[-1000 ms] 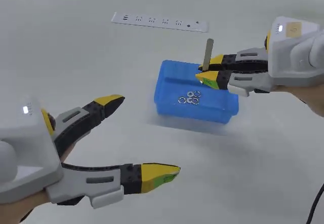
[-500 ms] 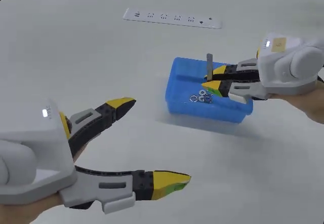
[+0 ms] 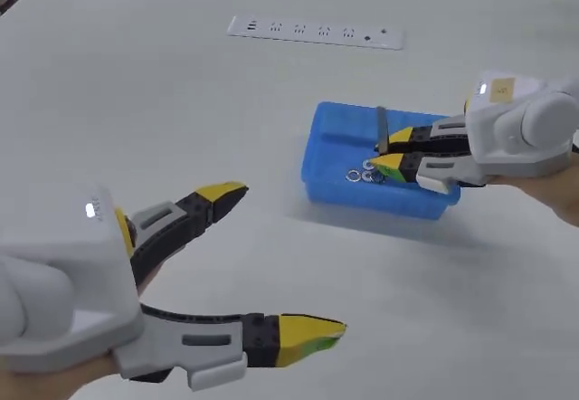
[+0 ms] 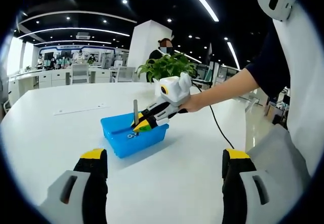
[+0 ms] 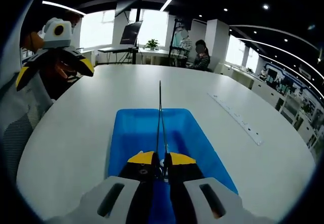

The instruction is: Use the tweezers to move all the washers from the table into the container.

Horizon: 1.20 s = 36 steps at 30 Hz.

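The tweezers (image 3: 382,127) are gripped by the right gripper (image 3: 391,151) above the container (image 3: 339,190); their lower end is hidden behind the jaws. Some washers (image 3: 360,176) are seen inside. The left gripper (image 3: 282,260) is wide open.

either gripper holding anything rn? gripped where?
The right gripper is shut on the tweezers, pinching them partway along their arms. One end sticks up past the jaws, over the blue container. The left gripper is open and holds nothing.

A white power strip (image 3: 314,33) lies flat on the white table (image 3: 136,101); a leafy plant (image 4: 167,67) stands beyond.
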{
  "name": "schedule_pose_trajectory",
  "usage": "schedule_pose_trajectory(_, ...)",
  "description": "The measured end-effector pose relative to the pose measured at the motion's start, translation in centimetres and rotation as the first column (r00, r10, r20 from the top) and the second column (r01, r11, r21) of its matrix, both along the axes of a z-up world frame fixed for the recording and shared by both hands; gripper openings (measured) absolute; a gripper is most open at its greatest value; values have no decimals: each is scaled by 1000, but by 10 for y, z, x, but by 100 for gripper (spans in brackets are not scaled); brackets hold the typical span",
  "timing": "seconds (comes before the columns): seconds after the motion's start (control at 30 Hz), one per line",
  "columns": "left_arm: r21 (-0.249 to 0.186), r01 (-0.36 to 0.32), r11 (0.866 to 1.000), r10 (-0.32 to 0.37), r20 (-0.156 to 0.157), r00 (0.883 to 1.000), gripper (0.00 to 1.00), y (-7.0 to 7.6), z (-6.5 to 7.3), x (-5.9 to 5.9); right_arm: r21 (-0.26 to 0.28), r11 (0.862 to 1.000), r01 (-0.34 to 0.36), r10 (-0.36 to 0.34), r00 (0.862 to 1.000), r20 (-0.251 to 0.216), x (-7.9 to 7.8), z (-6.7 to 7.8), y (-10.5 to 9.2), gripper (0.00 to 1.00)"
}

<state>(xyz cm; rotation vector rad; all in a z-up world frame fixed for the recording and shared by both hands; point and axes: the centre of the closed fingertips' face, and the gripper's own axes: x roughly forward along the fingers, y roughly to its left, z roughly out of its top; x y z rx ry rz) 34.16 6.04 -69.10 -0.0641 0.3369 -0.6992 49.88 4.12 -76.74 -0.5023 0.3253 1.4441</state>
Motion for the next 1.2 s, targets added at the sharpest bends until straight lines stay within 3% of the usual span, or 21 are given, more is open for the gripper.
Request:
schedule_pose_trajectory(0.33, 1, 0, 1000, 0, 6, 1000, 99, 2, 3, -1, 18, 1000, -4, 4, 1000, 8, -1, 9, 3, 9)
schedule_pose_trajectory(0.53, -7, -19, 1000, 19, 20, 1000, 99, 3, 9, 2, 103, 995, 13, -12, 1000, -12, -1, 27, 10, 7)
schedule_pose_trajectory(0.63, -14, -27, 1000, 27, 29, 999, 99, 4, 14, 9, 107, 994, 4, -4, 1000, -3, -3, 30, 11, 7)
schedule_pose_trajectory(0.7, -20, -30, 999, 31, 42, 999, 98, 5, 18, 20, 111, 994, -4, 4, 1000, -5, -6, 32, 11, 7)
schedule_pose_trajectory(0.77, -68, -45, 997, 49, 63, 997, 94, 9, 29, 39, 111, 994, -13, 13, 1000, -2, -10, 33, 10, 7)
schedule_pose_trajectory(0.83, -134, -51, 990, 64, 89, 994, 84, 12, 43, 61, 113, 993, -15, 15, 1000, -1, -12, 36, 8, 7)
schedule_pose_trajectory(0.9, -157, -40, 987, 58, 113, 992, 74, 13, 50, 83, 112, 994, -16, 16, 1000, -3, -14, 37, 6, 7)
schedule_pose_trajectory(1.0, -118, -5, 993, 19, 119, 993, 64, 5, 51, 108, 106, 994, -15, 15, 1000, 4, -15, 39, 2, 7)
schedule_pose_trajectory(1.03, -78, 34, 996, -25, 109, 994, 62, -2, 48, 113, 110, 994, -13, 13, 1000, 3, -15, 41, 0, 7)
schedule_pose_trajectory(1.1, -58, 104, 993, -95, 144, 985, 57, -18, 53, 119, 111, 994, -12, 11, 1000, 3, -16, 42, -2, 7)
schedule_pose_trajectory(1.2, -17, 168, 986, -164, 142, 976, 55, -34, 50, 125, 98, 995, -23, 22, 1000, 11, -19, 42, -6, 7)
